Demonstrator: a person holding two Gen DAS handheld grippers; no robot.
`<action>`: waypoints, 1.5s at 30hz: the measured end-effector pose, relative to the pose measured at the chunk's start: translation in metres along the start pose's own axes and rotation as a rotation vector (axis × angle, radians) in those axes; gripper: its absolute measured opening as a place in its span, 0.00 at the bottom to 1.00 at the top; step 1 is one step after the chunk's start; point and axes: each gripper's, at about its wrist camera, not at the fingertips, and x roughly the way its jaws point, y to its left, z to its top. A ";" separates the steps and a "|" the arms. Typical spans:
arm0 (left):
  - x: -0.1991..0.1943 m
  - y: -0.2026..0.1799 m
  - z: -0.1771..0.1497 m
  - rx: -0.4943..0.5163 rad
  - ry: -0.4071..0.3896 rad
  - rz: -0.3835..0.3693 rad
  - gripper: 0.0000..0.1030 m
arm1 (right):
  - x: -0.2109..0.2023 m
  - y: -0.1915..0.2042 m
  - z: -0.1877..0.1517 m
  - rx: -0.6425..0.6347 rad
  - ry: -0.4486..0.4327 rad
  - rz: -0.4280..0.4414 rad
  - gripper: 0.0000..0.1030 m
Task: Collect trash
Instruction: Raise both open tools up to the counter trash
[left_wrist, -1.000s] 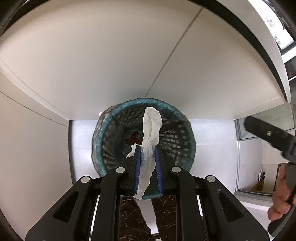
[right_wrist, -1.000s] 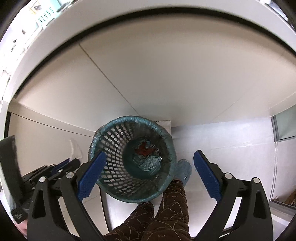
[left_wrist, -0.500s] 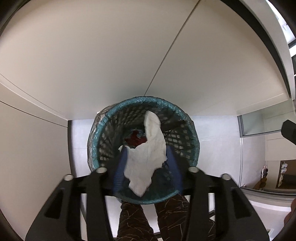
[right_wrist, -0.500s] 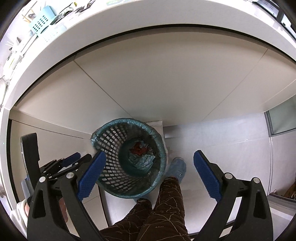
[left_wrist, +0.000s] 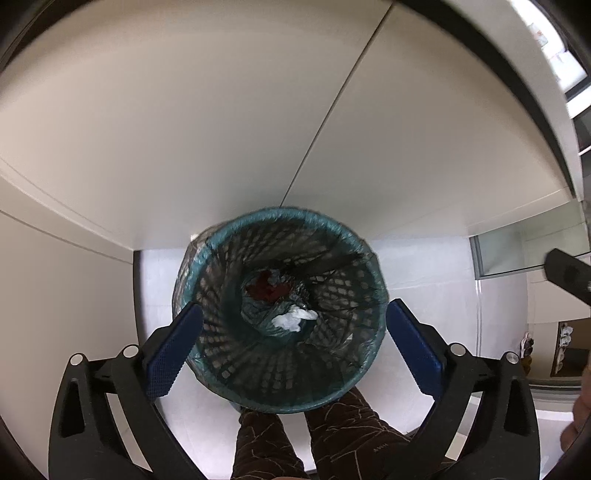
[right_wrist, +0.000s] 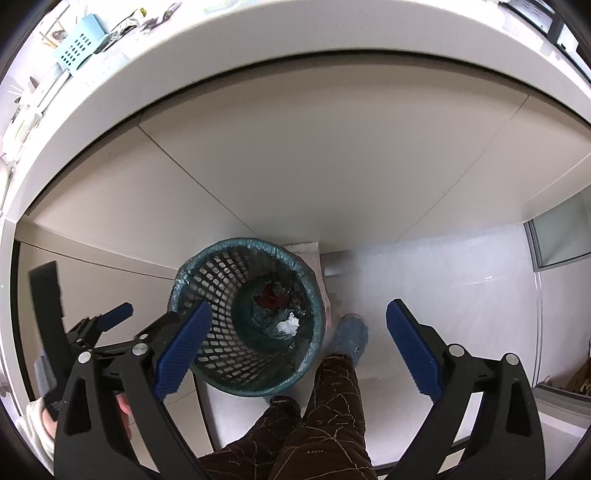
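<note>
The left claw (left_wrist: 293, 341) has just been opening and hangs released over the bin (left_wrist: 373, 280), nothing between its jaws — the tissue (left_wrist: 293, 319) lies at the bin's bottom. The right claw (right_wrist: 297, 347) is released too; only its view shows the desk (right_wrist: 295, 40) above and a shoe (right_wrist: 351, 334) beside the bin.

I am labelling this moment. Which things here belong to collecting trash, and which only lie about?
Job:
- white tissue, lying in the basket
- teal mesh basket with liner
- left gripper, jaws just opened, empty

Lying about:
- blue holder on the counter
- blue shoe cover
</note>
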 end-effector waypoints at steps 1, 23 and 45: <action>-0.008 -0.001 0.002 0.005 -0.012 -0.002 0.94 | -0.002 0.000 0.001 -0.002 -0.005 0.000 0.89; -0.176 -0.016 0.059 0.099 -0.274 0.039 0.94 | -0.118 0.011 0.074 -0.012 -0.272 -0.023 0.89; -0.155 -0.090 0.228 -0.022 -0.248 0.117 0.94 | -0.098 -0.027 0.272 -0.344 -0.269 -0.035 0.89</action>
